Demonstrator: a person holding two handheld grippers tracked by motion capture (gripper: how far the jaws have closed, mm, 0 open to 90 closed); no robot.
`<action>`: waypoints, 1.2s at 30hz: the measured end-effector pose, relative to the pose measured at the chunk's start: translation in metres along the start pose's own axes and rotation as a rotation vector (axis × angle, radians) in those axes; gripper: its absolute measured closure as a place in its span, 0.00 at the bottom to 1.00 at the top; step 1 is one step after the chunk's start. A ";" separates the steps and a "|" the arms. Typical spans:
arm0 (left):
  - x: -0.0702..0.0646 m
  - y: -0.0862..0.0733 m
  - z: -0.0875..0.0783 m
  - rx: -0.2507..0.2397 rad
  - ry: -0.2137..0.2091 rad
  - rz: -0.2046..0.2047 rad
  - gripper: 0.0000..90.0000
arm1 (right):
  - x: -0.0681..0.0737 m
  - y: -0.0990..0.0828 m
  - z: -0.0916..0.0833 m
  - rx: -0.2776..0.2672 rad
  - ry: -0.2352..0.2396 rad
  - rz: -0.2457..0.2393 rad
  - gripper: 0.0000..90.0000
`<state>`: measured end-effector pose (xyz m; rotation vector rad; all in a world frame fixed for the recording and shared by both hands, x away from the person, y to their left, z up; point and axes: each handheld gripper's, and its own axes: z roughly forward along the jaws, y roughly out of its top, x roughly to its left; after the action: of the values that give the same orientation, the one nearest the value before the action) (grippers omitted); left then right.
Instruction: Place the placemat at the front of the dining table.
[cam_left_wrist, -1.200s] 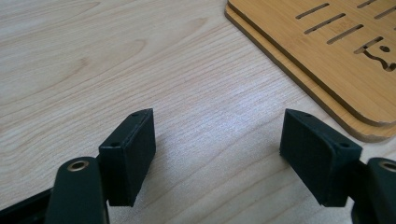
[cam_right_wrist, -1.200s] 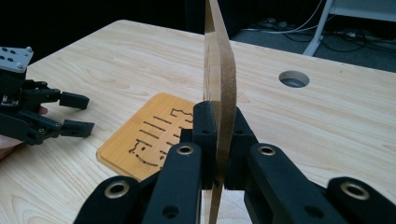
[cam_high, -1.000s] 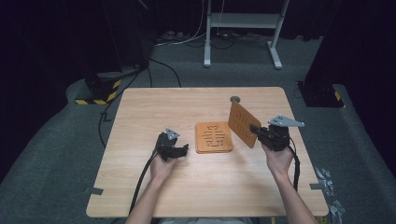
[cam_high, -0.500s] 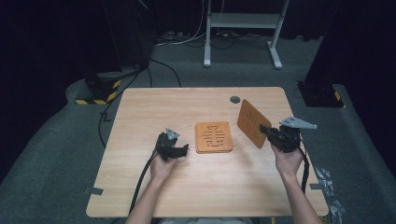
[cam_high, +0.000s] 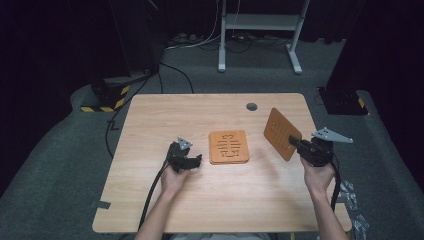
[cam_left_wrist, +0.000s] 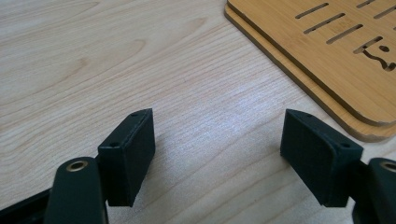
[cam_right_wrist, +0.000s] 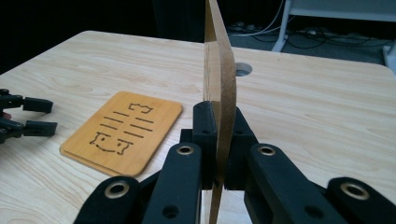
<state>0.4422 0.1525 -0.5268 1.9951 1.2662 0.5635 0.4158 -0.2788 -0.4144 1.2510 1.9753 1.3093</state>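
- Right gripper (cam_high: 295, 143): we see its two black jaws clamped on the lower edge of one thin wooden mat (cam_high: 281, 133), pads pressed flat on both faces in the right gripper view (cam_right_wrist: 218, 144).
- Held mat (cam_right_wrist: 219, 70): stands on edge, lifted off the table, over the right part of the tabletop and well apart from the stack; in the high view its broad face tilts toward the table's middle.
- Count of mats: we count three in all. One is in the grip; two lie flat as a stack (cam_high: 229, 147) near the table's centre. The two layers show at the stack's edge in the left gripper view (cam_left_wrist: 327, 56).
- Markings: the top mat of the stack carries cut-through slots, several short parallel bars and two bracket-like shapes (cam_right_wrist: 122, 130). We read no letters, brand or label on any mat.
- Left gripper (cam_high: 192, 161): jaws stand apart with bare tabletop between the pads (cam_left_wrist: 128, 154); nothing is held. It sits low over the table, just beside the left edge of the stack, not touching it.
- Hands: two, one behind each gripper; a cable trails from each toward the near edge.
- Table (cam_high: 150, 210): one, light wood grain, with one round grey grommet (cam_high: 251, 106) near its far edge.
- Surroundings: grey carpet, one white frame (cam_high: 260, 30) behind the table, one black stand with yellow-black striped tape (cam_high: 107, 102) at far left, cables on the floor.
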 end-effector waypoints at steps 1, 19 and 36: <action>0.000 0.000 0.000 0.000 0.000 0.000 0.29 | -0.002 -0.002 -0.001 0.000 -0.003 0.007 0.96; 0.000 0.000 0.000 0.000 0.000 -0.001 0.29 | -0.031 -0.018 -0.021 0.017 -0.073 0.067 0.96; 0.000 0.000 0.000 0.000 0.000 0.000 0.29 | -0.043 -0.036 -0.009 0.061 -0.117 0.084 0.96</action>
<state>0.4422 0.1525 -0.5268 1.9950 1.2665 0.5636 0.4139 -0.3252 -0.4468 1.4202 1.9119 1.1936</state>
